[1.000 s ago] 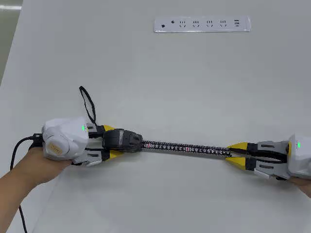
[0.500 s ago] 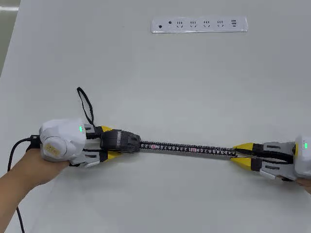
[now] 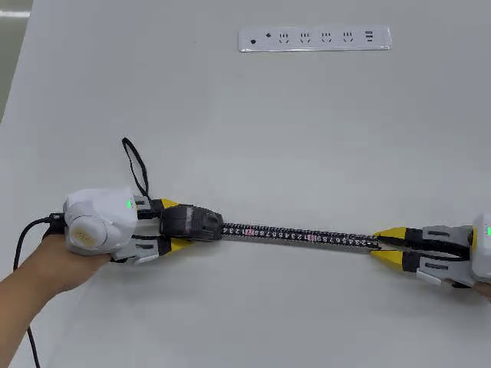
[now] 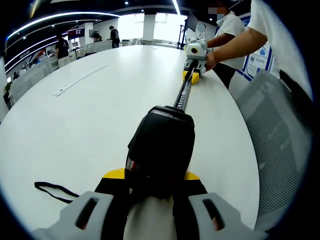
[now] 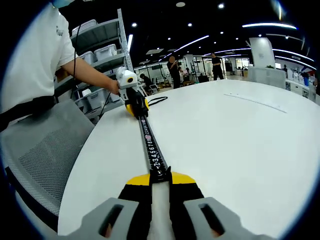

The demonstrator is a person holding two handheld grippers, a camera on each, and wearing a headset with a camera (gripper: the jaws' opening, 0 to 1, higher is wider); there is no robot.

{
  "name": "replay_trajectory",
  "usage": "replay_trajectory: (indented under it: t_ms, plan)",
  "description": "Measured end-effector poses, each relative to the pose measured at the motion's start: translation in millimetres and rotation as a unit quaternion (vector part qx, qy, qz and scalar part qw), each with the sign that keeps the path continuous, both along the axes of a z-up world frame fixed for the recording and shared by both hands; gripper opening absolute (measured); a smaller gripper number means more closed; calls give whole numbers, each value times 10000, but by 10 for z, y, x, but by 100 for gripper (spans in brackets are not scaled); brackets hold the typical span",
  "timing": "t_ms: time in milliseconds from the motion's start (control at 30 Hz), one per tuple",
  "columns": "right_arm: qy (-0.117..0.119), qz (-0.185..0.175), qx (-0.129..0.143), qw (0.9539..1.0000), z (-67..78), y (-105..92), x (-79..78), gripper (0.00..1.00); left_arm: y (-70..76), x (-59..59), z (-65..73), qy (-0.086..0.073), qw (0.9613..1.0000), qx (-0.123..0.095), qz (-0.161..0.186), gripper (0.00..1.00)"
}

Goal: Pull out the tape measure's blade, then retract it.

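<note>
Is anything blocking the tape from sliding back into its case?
Nothing visible. The blade runs straight from the right gripper to the case in the left gripper, over the table. The power strip lies far off.

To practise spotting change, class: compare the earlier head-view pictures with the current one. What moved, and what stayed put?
The right tool, shut on the tip of the blade, moved further right, away from the tape measure case, drawing out more blade. The left tool stayed clamped on that case in about the same place; the power strip did not move.
</note>
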State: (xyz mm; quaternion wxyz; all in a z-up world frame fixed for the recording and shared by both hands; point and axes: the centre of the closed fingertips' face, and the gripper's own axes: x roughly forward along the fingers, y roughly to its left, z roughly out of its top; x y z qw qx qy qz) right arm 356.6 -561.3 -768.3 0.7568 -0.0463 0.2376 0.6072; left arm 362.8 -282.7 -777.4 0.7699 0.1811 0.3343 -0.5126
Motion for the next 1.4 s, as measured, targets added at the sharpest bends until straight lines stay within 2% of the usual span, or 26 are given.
replay_trajectory:
  t_ms: [233, 700, 867, 967, 1033, 1400]
  plan:
    - [-105, 43, -32, 9999, 11, 8, 2, 11, -6, -3, 6, -12, 10000, 10, 1, 30]
    - [-81, -22, -41, 10000, 2, 6, 0, 12, -7, -1, -1, -36, 10000, 35, -32, 30]
    - [-106, 33, -137, 9998, 1, 8, -13, 13, -12, -3, -1, -82, 9998, 81, -130, 30]
    - [-20, 1, -133, 9999, 3, 6, -19, 14, -15, -5, -3, -157, 9996, 151, -205, 31]
    - [-43, 1, -156, 9999, 3, 5, -22, 14, -7, -8, -7, -225, 9992, 207, -241, 31]
    - [-4, -84, -175, 9998, 11, 8, -51, 18, 29, 5, -16, -101, 9998, 156, 12, 33]
